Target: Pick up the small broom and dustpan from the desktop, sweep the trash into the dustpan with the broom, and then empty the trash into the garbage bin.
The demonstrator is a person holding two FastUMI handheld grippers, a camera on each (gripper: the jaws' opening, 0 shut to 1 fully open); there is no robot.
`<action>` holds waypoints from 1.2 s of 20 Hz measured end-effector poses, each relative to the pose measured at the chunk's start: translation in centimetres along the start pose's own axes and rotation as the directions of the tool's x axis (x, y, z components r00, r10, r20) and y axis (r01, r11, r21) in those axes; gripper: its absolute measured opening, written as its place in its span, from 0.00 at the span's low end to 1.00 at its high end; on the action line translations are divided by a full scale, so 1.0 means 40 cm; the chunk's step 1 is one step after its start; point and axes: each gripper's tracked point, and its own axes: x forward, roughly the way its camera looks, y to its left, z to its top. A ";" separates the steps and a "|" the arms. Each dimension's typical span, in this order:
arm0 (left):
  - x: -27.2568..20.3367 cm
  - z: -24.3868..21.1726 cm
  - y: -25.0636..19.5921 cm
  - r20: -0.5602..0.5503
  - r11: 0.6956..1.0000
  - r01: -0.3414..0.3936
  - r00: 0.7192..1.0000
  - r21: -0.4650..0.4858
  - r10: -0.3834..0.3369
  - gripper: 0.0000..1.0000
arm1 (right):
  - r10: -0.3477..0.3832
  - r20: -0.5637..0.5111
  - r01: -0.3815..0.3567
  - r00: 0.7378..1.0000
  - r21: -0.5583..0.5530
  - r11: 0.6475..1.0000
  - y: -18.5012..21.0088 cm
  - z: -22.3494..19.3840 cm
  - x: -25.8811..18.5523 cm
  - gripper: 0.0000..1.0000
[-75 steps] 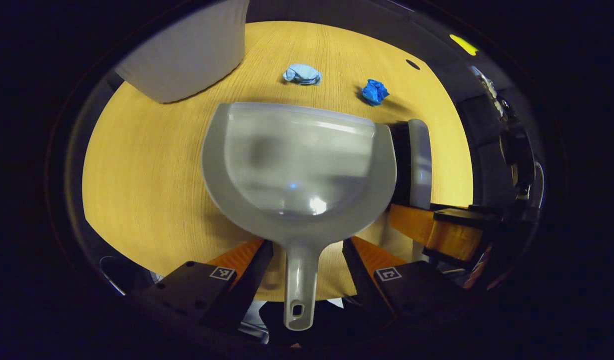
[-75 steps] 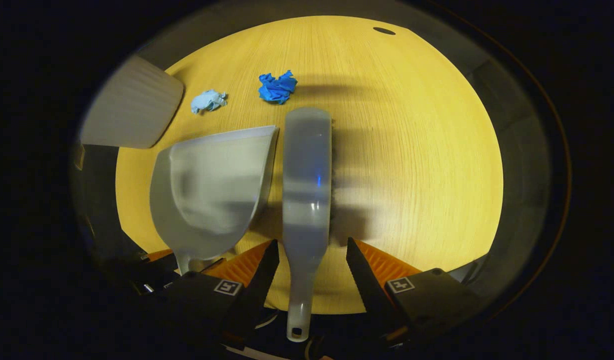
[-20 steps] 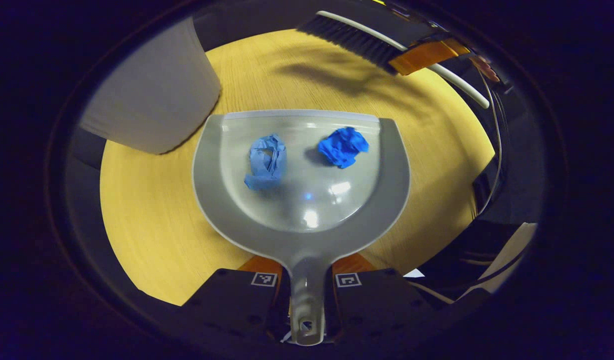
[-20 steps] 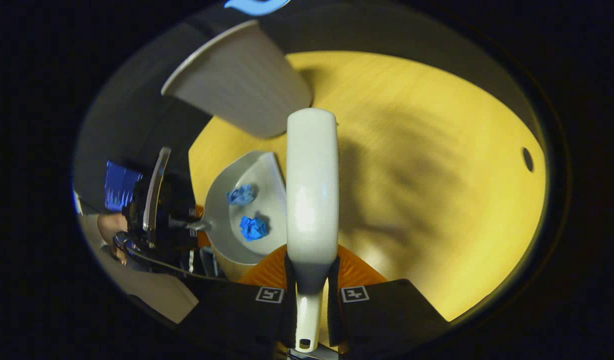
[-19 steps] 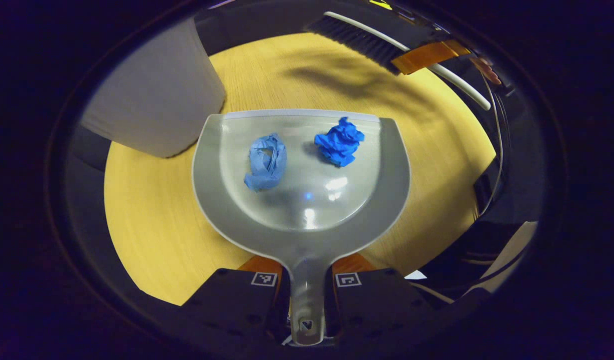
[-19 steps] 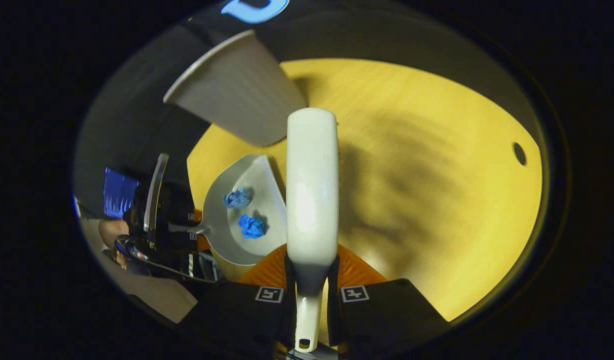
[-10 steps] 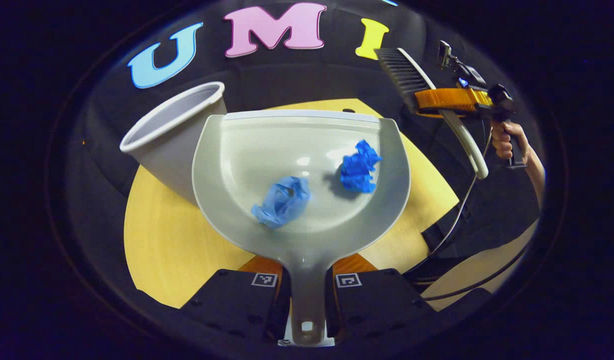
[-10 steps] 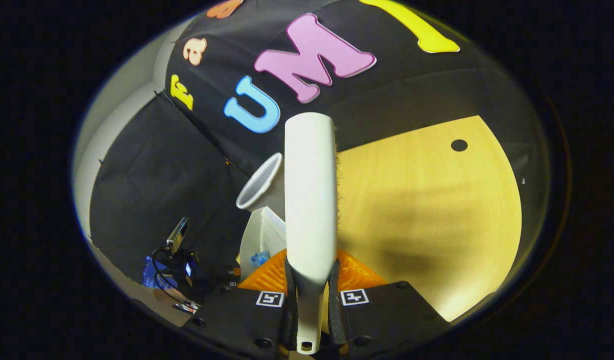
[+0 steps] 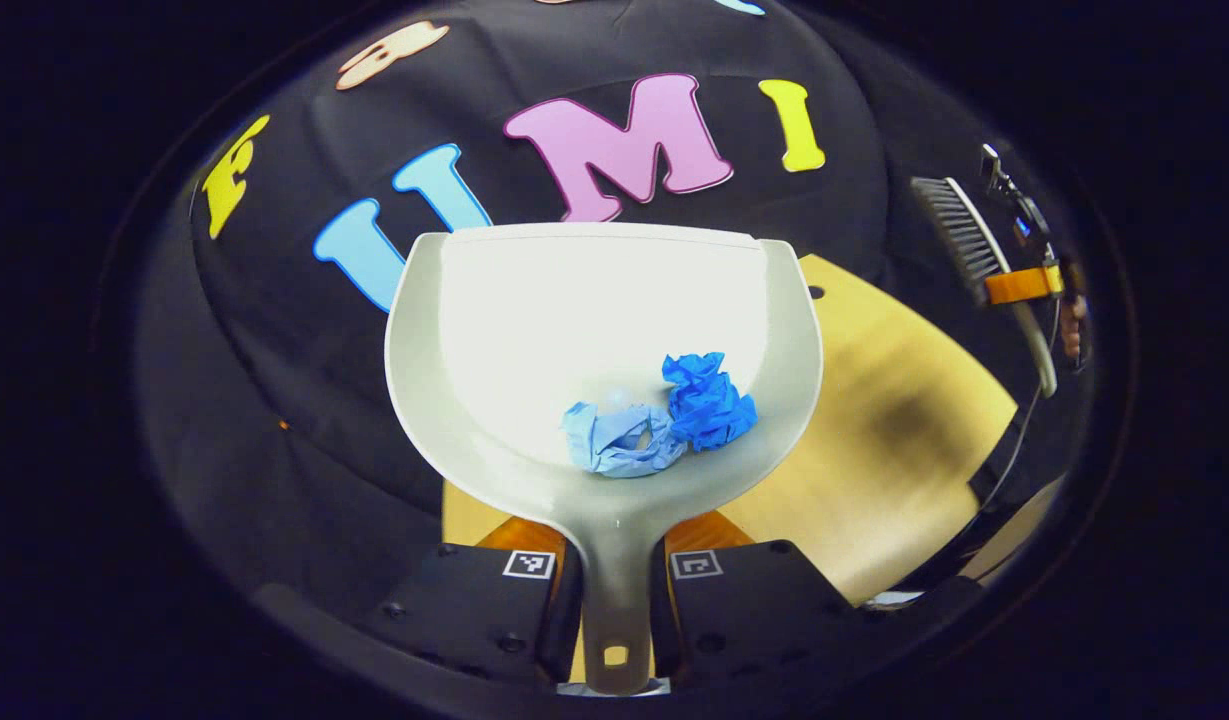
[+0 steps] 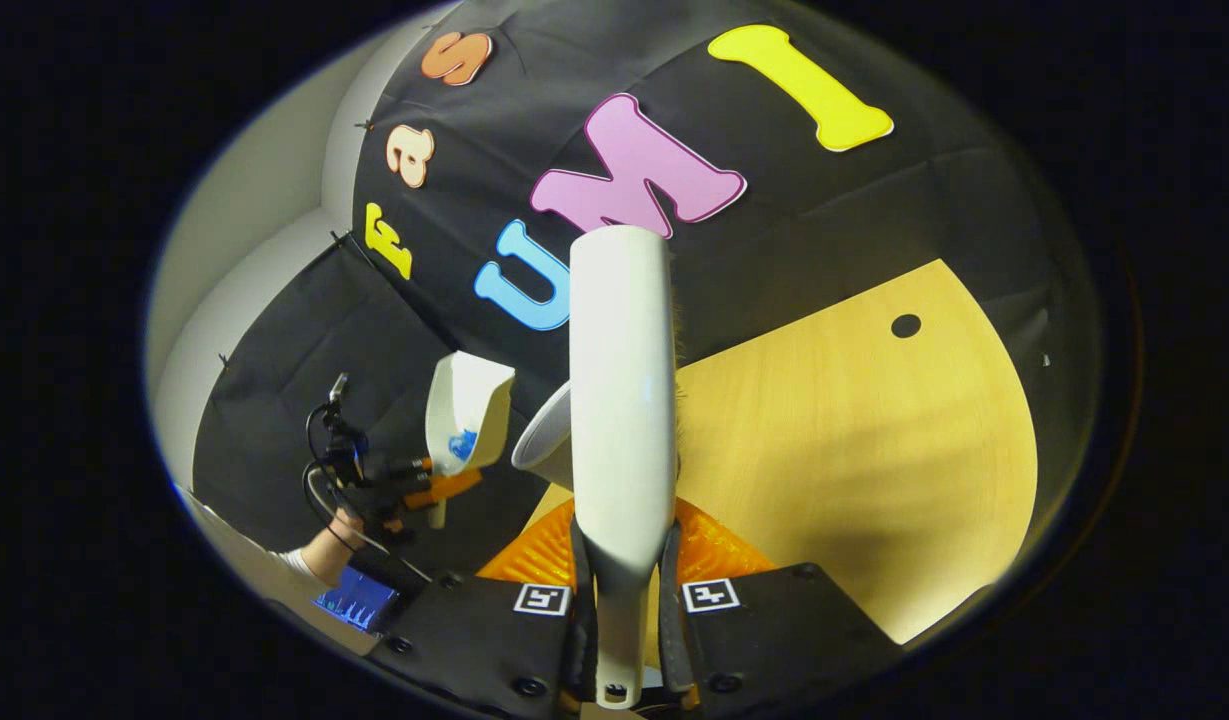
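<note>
Grey plastic dustpan (image 9: 594,330), clamped by its handle between the left tongs (image 9: 614,585), raised off the desk (image 9: 874,440) and tipped back toward the tongs. Two paper wads, dark blue wad (image 9: 707,400) and pale blue wad (image 9: 619,440), touching each other, slid down to the rear of the pan just ahead of the tongs. Likely light and stiff, smooth inside, so the wads should slide out freely once the lip dips; loose and crumpled, easily bounced out by a jerk. Handle the sensible hold, already taken. Sweeping judged done, emptying still to come.

Farther off, up and to the right of the left tongs, the broom (image 9: 959,235) held aloft in the other tongs, bristles showing.

From the right gripper view: right tongs (image 10: 622,610) closed on the broom's narrow handle, pale back of the broom running straight ahead. Left of it, just beside the broom, the rim of the garbage bin (image 10: 539,440); beyond that, the lifted dustpan seen side-on, near the bin's mouth, with a hand (image 10: 334,535) gripping the left tool below. Desk spread ahead and to the right.
</note>
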 end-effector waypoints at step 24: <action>0.017 -0.099 0.277 0.011 0.615 -0.345 0.877 0.708 0.480 0.25 | -0.087 -0.059 0.087 0.995 0.010 0.996 -0.050 -0.070 0.009 0.26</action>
